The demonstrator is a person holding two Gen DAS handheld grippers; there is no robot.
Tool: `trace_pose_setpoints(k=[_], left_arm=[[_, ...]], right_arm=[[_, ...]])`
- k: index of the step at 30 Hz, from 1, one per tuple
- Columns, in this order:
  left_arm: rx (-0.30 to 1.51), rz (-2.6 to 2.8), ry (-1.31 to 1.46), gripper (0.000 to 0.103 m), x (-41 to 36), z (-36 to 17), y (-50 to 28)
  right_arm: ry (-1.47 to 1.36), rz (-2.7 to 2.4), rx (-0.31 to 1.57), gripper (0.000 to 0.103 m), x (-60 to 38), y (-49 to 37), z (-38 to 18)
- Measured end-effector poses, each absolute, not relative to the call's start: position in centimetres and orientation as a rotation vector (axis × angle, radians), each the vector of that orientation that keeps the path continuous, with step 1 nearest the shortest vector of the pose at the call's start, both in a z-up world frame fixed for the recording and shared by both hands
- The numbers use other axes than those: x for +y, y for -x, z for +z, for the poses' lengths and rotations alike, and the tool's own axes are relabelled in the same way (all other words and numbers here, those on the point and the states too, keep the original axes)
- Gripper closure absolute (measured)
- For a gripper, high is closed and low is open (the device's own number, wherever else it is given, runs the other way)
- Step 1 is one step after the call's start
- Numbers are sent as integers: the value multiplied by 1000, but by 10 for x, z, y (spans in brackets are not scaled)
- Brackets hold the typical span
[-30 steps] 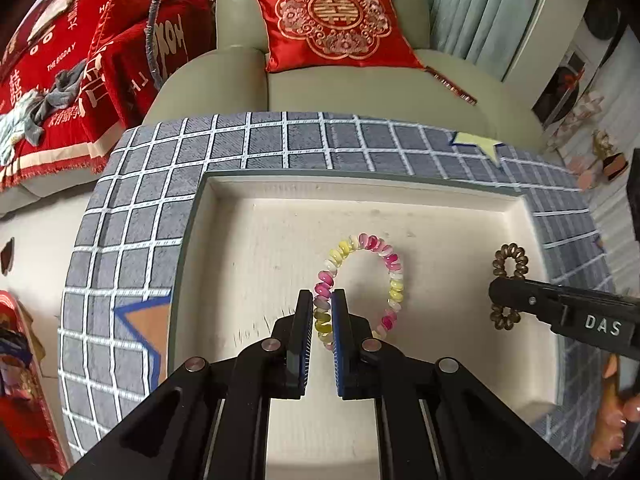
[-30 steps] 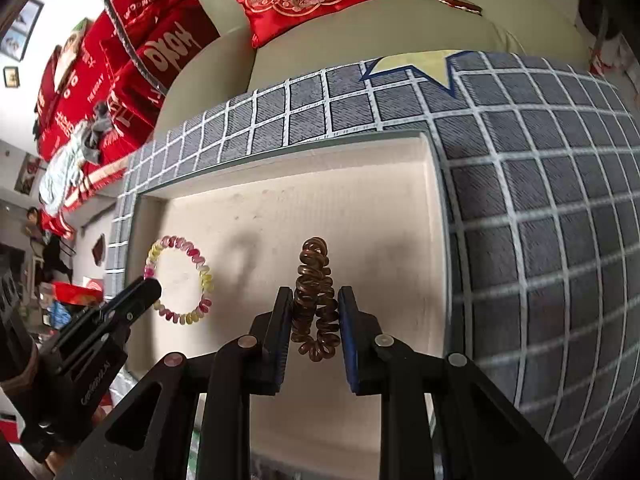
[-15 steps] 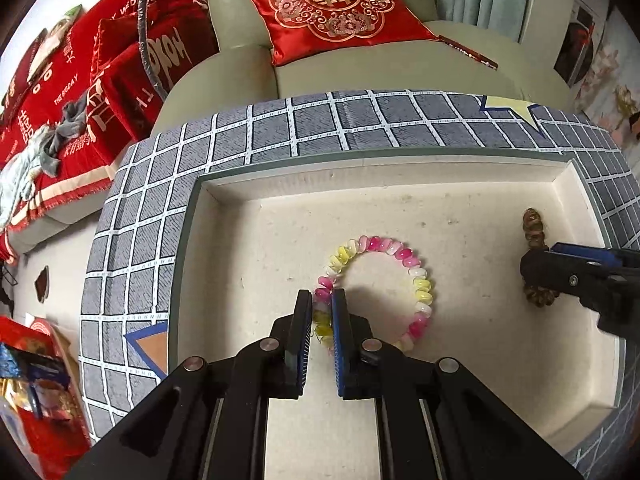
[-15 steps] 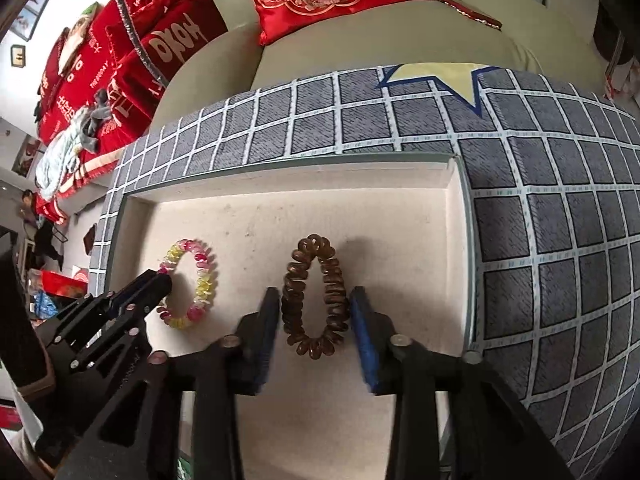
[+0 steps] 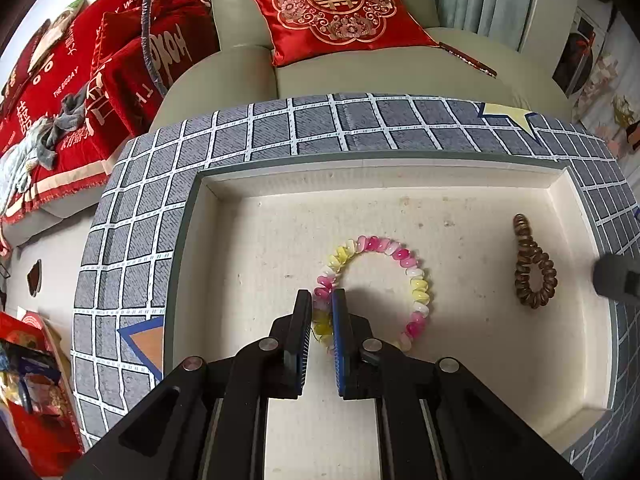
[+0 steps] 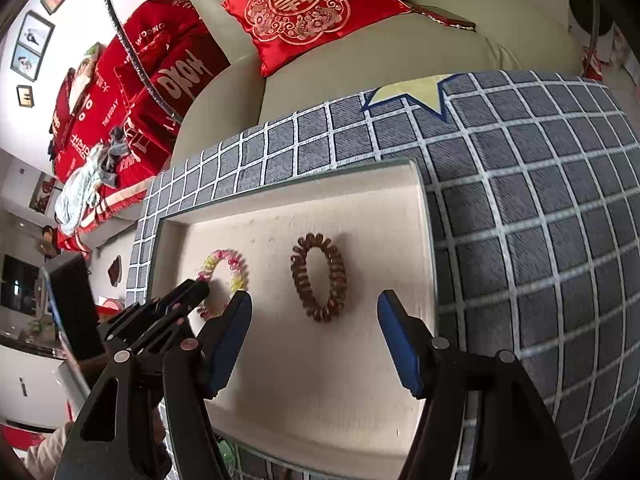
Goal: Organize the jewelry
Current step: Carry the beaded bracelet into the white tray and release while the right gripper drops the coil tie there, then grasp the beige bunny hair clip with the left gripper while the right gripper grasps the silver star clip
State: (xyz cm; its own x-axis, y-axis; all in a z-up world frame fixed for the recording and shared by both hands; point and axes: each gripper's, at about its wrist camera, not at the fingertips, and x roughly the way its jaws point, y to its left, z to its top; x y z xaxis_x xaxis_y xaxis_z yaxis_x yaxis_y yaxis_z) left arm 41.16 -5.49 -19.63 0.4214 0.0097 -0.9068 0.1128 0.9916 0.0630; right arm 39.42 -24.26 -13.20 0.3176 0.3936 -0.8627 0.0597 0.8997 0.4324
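Bracelet (image 5: 404, 264), pink, yellow and white, lies in the cream tray (image 5: 576, 184), its near edge pinched by the left gripper (image 5: 321, 312). Right gripper (image 6: 314, 312) has just been opening; its jaws stand wide, nothing between them. Just ahead, a brown coil tie (image 6: 319, 276) lies flat in the tray.

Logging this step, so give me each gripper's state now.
Left gripper: shut on the pink and yellow bracelet.
Right gripper: open, jaws just widened; the brown coil hair tie lies free in the tray.
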Motion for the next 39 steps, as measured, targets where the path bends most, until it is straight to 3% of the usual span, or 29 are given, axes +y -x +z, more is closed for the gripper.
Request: trace_pose_setpoints(k=[3,4,6,14,22,30,39], left_arm=[[1129,-73,-110,78,-55,-194,-411],[1128,-76,-108,59,-55,-193,-411],[1127,-53,-111,0,-54,-188,-411],[1029,-72,-146,0,-57,-158,-394],[1031,-90,-116,0,-35,-141,-349],[1096,-59,-66,0,-2,-146,-287],[1208,37,-1,0,33,-179,-230]], right_arm=[[-448,233,1241,34,-245,-387,-128],[-450,233,1242,34,-246,-384,-128],[-454,235,1245,28,-247,-381,-126],[-512,268,1207,17,-249,-362,-111],[-452,282,1111,15,-241,-325,-83],[-458,240,1219,15,-243,-279,-86],[-452,162,1374,15,-234,-219,-128]])
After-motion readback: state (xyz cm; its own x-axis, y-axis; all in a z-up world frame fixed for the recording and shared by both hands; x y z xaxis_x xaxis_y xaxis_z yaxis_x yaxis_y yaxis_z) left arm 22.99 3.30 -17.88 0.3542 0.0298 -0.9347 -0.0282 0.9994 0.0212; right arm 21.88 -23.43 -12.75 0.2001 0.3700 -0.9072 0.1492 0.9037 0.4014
